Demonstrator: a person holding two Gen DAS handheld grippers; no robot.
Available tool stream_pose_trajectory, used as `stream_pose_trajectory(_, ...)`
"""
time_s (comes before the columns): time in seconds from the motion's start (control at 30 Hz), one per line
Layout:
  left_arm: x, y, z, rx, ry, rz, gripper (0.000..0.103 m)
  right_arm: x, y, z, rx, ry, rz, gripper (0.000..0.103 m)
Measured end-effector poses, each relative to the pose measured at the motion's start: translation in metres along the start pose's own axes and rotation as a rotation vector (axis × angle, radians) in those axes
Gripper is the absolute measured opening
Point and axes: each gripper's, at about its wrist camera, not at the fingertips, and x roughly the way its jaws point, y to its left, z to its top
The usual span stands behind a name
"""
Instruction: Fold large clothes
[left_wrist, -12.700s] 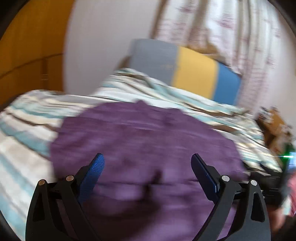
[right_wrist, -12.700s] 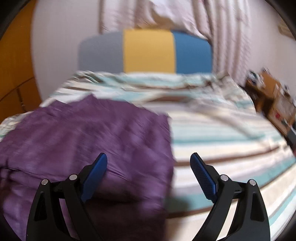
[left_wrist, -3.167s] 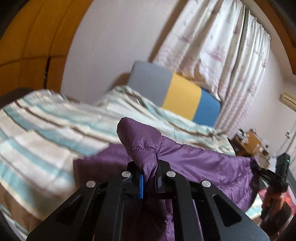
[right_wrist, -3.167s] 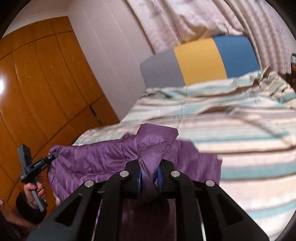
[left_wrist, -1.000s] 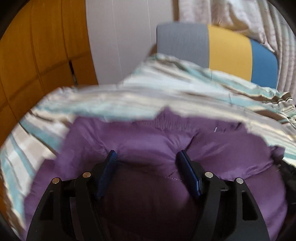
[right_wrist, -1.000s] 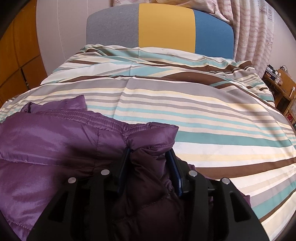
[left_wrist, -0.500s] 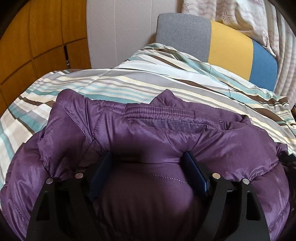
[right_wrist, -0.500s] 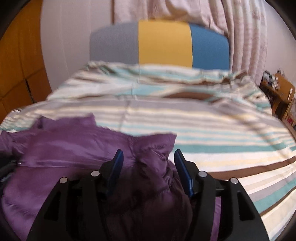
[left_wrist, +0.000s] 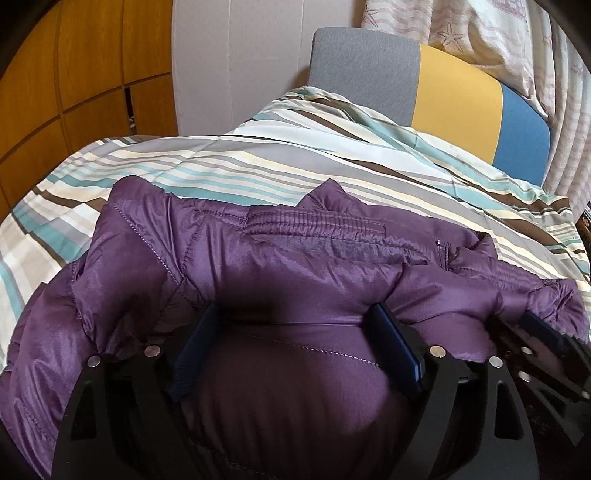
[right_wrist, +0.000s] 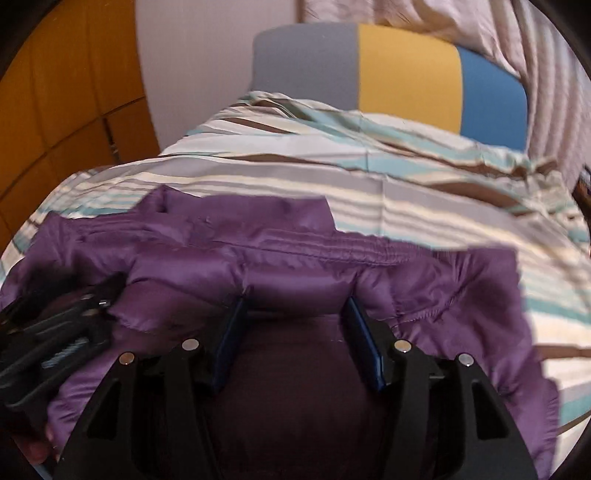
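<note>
A purple puffer jacket (left_wrist: 303, 266) lies folded in a puffy heap on the striped bed, its elastic hem facing the headboard. My left gripper (left_wrist: 295, 310) hovers low over its near part, the jaws opening, with loose fabric bulging between them and neither pad pressing on it. My right gripper (right_wrist: 295, 301) sits over the jacket (right_wrist: 295, 258) further right; its jaws are closing a little, purple fabric lies between them, and the pads stand apart from it. Each gripper shows in the other's view: the right gripper (left_wrist: 539, 336), the left gripper (right_wrist: 70, 317).
The striped duvet (left_wrist: 258, 166) covers the bed beyond and to the right of the jacket. A grey, yellow and blue headboard (right_wrist: 406, 70) stands at the far end. Wooden wardrobe doors (left_wrist: 74, 81) line the left side and a curtain (right_wrist: 546, 55) hangs at right.
My left jaws have spread wider over the jacket. My right gripper has let go of the jacket's corner fold, widened, and slid left along the jacket toward the left gripper.
</note>
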Motion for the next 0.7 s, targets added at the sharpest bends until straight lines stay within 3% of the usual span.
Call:
stream_pose_trajectory(0.33,-0.019,0.007,0.011,0.026,0.046,-0.009,0.095,0.005,0.002,-0.002,-0.013,0.007,-0.017,0.056)
stream_pose_trajectory(0.43,-0.022,0.026,0.023,0.015,0.019,0.081,0.095,0.006,0.003,-0.002,-0.013,0.006,-0.017,0.057)
stream_pose_trajectory(0.53,-0.002,0.045,0.027,0.001,0.065,0.161,0.096,0.004,0.004,-0.003,-0.013,0.004,-0.017,0.057)
stream_pose_trajectory(0.63,0.013,0.052,0.021,-0.019,0.065,0.123,0.100,0.005,0.003,-0.003,-0.013,0.003,-0.017,0.057)
stream_pose_trajectory(0.7,0.016,0.050,0.019,-0.006,0.062,0.137,0.100,0.004,0.004,-0.003,-0.013,0.004,-0.017,0.057)
